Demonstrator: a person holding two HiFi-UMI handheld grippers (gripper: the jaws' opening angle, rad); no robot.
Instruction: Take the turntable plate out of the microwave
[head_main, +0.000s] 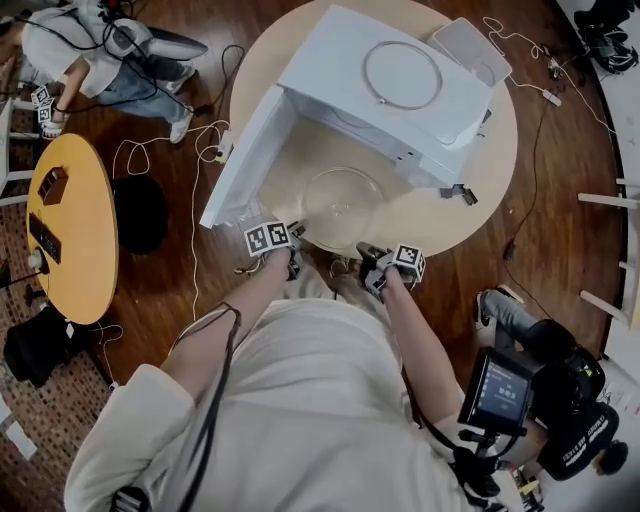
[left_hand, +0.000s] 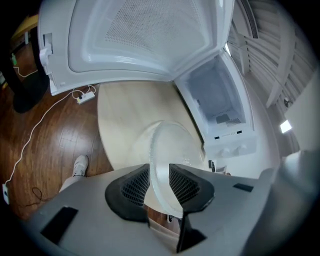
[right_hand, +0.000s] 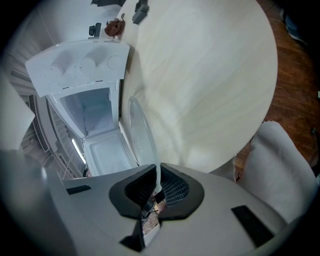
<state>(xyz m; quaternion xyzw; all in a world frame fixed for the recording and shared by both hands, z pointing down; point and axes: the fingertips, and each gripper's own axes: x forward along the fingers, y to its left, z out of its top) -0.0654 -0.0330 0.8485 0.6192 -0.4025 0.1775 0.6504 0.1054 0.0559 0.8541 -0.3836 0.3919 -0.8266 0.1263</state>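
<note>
Right gripper (right_hand: 157, 171) is seen clenched on the plate (head_main: 340, 205) rim; left gripper (left_hand: 159, 171) jaws are held apart about that rim, apparently unpinched. Plate is already out of the microwave (head_main: 400, 90), at the bench (head_main: 450, 215) edge, lower centre; only setting down is judged left.

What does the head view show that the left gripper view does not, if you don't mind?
Only the head view: the right tool at the turntable plate's near rim, a ring on the microwave's top, a yellow side table and a camera with a lit screen. Only the left gripper view: the microwave's empty cavity and the inner mesh of its door. Both: the turntable plate outside the microwave over the round table, with the left tool at its rim.
</note>
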